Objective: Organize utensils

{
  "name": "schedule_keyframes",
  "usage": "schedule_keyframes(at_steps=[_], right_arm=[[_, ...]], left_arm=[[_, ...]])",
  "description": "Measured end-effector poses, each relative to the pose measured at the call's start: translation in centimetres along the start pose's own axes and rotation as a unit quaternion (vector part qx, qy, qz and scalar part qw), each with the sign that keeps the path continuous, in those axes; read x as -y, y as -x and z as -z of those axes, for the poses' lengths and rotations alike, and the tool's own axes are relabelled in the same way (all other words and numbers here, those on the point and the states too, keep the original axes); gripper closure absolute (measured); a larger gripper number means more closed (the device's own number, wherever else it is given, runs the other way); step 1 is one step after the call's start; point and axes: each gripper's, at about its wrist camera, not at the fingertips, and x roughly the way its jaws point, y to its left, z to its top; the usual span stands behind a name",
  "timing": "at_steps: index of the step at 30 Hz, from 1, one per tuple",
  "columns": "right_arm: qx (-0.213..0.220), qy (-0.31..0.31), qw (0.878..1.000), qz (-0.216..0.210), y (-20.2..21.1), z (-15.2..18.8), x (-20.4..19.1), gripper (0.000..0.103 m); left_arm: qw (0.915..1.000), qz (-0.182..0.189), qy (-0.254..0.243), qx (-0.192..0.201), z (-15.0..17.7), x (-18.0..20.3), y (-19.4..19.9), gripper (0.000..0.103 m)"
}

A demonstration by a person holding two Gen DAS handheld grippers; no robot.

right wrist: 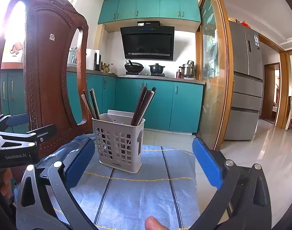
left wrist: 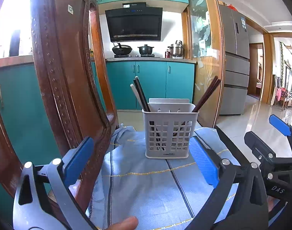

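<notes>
Left wrist view first, reading across from the left: a carved wooden chair back [left wrist: 69, 76] fills that side, its frame rising right beside the near blue pad. The left gripper [left wrist: 142, 163] stands with its jaws spread wide and nothing between the pads but cloth. Dead ahead of it, on a pale blue striped cloth [left wrist: 146, 187], sits a grey slotted utensil holder [left wrist: 168, 132], upright. Pale and dark chopsticks [left wrist: 139, 94] lean out of its left corner; a dark reddish pair [left wrist: 208, 94] leans out of its right. Neither pad touches the holder; it stands a little beyond the fingertips. At the far right edge the right gripper [left wrist: 280, 128] shows from the side, with one blue pad in view. A fingertip [left wrist: 125, 224] pokes in at the bottom.

From the right wrist view, the black frame of the left gripper juts in at the left edge, in front of the chair. The right gripper [right wrist: 144, 163] is likewise splayed fully apart, empty. The holder sits left of centre here, nearer the left pad but clear of it, both bunches of chopsticks standing in it. Behind are teal cabinets [right wrist: 151, 105], a stove with pots [right wrist: 144, 68], a glass door [right wrist: 213, 76] and a steel fridge [right wrist: 245, 86] at the right.
</notes>
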Motion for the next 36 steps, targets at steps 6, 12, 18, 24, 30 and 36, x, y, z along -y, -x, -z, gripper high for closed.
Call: schedule_keyframes(at_steps=[6,12,18,24,30,36], right_arm=[[0.002,-0.007,1.000,-0.002,0.14,0.05,0.25,0.003],[0.002,-0.004,1.000,-0.001,0.23,0.21,0.27,0.003],[0.003,-0.006,1.000,0.000,0.26,0.28,0.38,0.003],[0.002,-0.005,1.000,-0.001,0.25,0.29,0.37,0.003],[0.001,-0.006,1.000,-0.001,0.20,0.32,0.40,0.003],[0.000,-0.002,1.000,0.000,0.14,0.62,0.55,0.003]], left_arm=[[1.0000,-0.003,-0.006,0.003,0.06,0.20,0.10,0.004],[0.9999,-0.005,-0.009,0.004,0.15,0.20,0.12,0.004],[0.9999,-0.007,-0.009,0.005,0.36,0.33,0.26,0.004],[0.9999,-0.003,-0.010,0.005,0.49,0.47,0.43,0.004],[0.9999,-0.002,-0.010,0.003,0.44,0.60,0.51,0.004],[1.0000,-0.002,0.001,0.001,0.50,0.44,0.56,0.004]])
